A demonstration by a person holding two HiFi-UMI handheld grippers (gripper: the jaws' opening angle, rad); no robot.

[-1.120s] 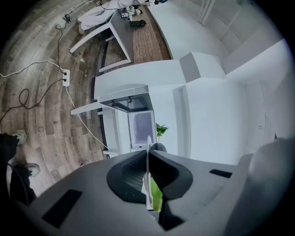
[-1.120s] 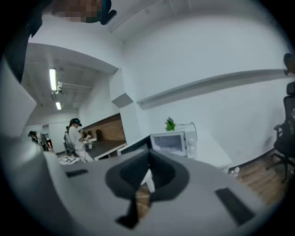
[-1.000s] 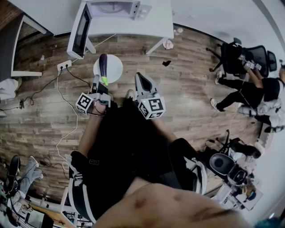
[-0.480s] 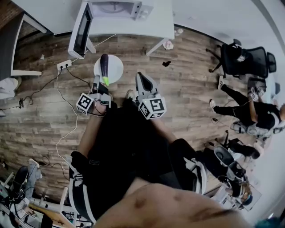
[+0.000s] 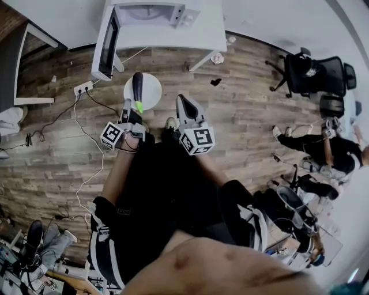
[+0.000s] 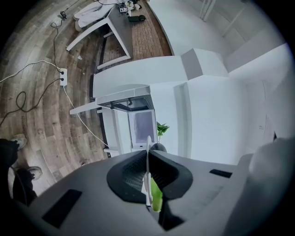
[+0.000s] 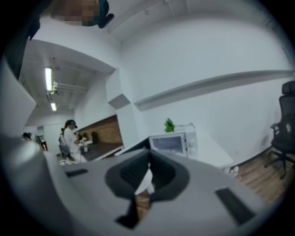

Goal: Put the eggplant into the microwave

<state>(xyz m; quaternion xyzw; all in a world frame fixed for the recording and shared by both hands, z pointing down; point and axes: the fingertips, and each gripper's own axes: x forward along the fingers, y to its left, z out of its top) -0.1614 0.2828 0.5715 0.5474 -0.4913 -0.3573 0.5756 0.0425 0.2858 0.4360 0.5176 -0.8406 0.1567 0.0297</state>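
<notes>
Hardly anything has moved in the last second: the dark purple eggplant [image 5: 137,86] still juts from the left gripper [image 5: 131,108], jaws closed on its green stem end beside the round white plate [image 5: 152,92] edge. Well ahead, the white microwave [image 5: 151,11] sits on the white bench [image 5: 204,31], its door [image 5: 106,40] open. The right gripper [image 5: 182,102] has its jaws together, empty. The eggplant is picked up; reaching the microwave and placing it inside remain.
</notes>
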